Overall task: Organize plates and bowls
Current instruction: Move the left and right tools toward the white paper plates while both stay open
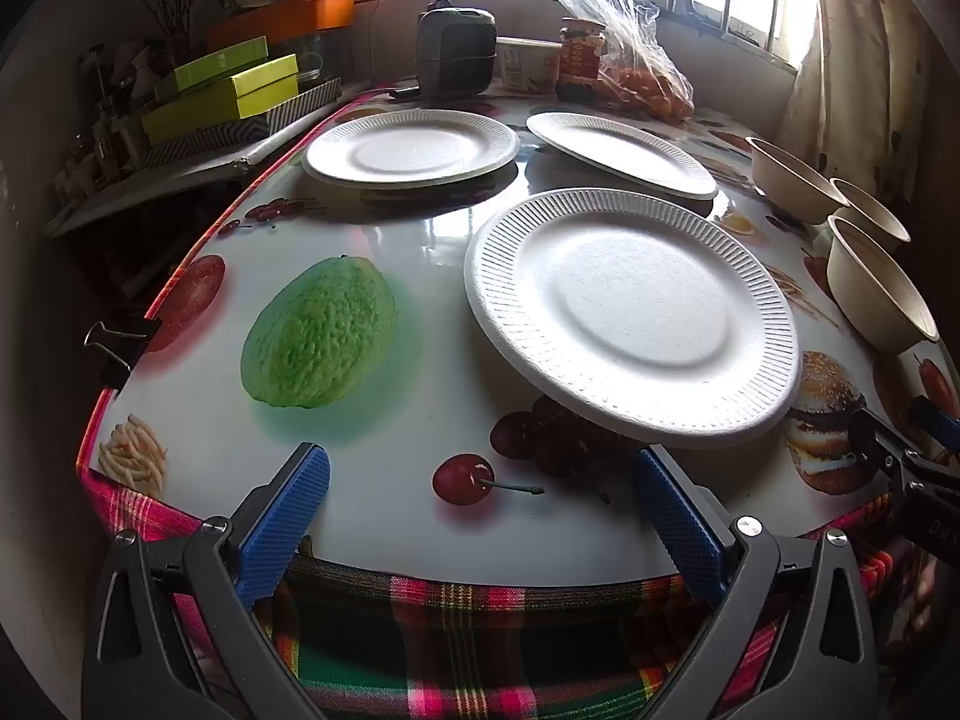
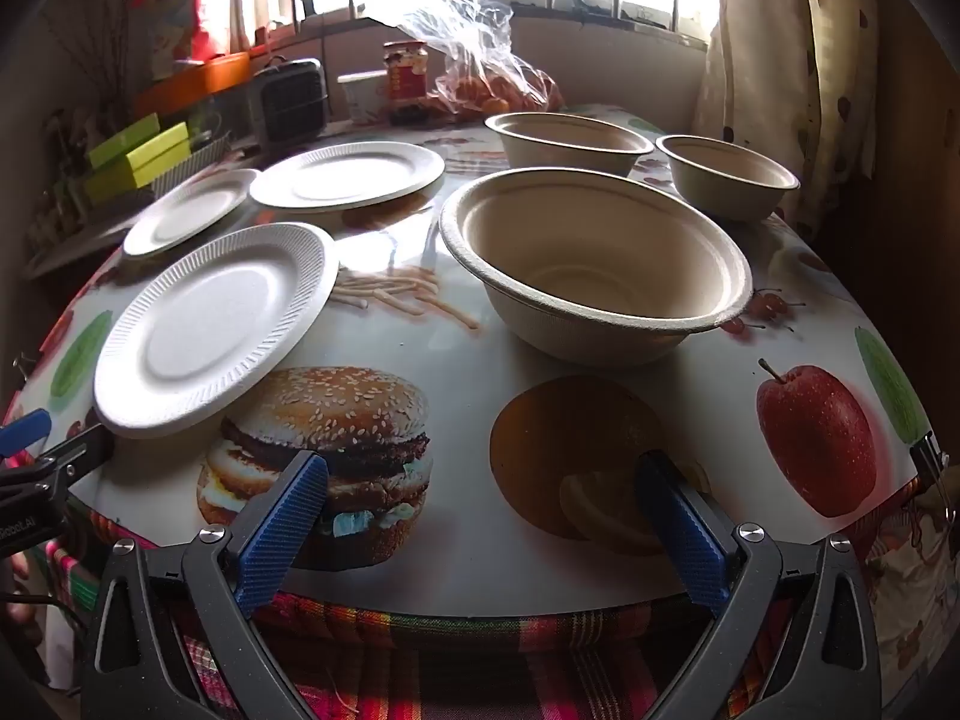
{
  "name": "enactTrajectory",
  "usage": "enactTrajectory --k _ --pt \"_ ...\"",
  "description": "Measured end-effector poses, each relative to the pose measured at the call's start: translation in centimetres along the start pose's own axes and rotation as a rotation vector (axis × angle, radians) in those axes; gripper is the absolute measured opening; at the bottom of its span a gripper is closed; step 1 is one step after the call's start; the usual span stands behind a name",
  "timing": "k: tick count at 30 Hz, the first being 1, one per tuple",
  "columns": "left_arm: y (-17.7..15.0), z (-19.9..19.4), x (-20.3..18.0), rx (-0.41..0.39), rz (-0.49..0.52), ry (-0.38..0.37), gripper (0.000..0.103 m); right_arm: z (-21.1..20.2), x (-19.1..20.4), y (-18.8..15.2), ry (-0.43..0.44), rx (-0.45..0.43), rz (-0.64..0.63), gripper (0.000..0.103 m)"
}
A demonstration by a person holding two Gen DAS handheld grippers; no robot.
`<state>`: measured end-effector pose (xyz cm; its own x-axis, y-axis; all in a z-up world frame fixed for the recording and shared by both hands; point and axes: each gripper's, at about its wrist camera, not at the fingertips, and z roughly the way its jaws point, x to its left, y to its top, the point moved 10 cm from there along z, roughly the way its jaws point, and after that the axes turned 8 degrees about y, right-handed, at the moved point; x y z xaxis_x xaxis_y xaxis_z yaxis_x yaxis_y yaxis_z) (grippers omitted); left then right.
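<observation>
While both grippers hang over the near table (image 1: 384, 516) edge with nothing in them, the left gripper (image 1: 480, 516) has its blue jaws spread as wide as they go, and the right gripper (image 2: 480, 516) likewise.

Left wrist view: plate A (image 1: 411, 147) lies flat at 11 o'clock, plate B (image 1: 621, 153) at 1 o'clock, both empty. Near plate (image 1: 630, 315) is empty too and sits tilted at 1 o'clock, its near rim raised off the cloth just above the right finger (image 1: 678, 522), not touching. Open tabletop lies at 10 to 12 o'clock, with only printed fruit. Three bowls line the right edge.

Right wrist view: the near plate (image 2: 216, 327) lies at 10 o'clock, well apart from the jaws. Big bowl (image 2: 594, 261) stands upright and empty at 12 to 1 o'clock, beyond the fingertips. Far bowl (image 2: 567, 141) and small bowl (image 2: 726, 174) stand behind it, empty, the small one near the right table edge. Bare cloth fills the space between jaws and big bowl.
</observation>
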<state>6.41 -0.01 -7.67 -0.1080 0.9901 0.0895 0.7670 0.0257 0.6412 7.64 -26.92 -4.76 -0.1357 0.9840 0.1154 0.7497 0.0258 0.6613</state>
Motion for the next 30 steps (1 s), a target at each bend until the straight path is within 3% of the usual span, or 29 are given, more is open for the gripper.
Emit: enactTrajectory --k 25,30 --pt "0.00 0.00 0.03 0.003 0.003 0.001 0.101 -0.05 0.21 -0.21 0.001 -0.009 -0.001 0.103" --pt "0.34 -0.55 0.47 -0.020 0.001 0.010 0.101 -0.81 0.89 0.07 0.065 -0.020 0.001 0.103"
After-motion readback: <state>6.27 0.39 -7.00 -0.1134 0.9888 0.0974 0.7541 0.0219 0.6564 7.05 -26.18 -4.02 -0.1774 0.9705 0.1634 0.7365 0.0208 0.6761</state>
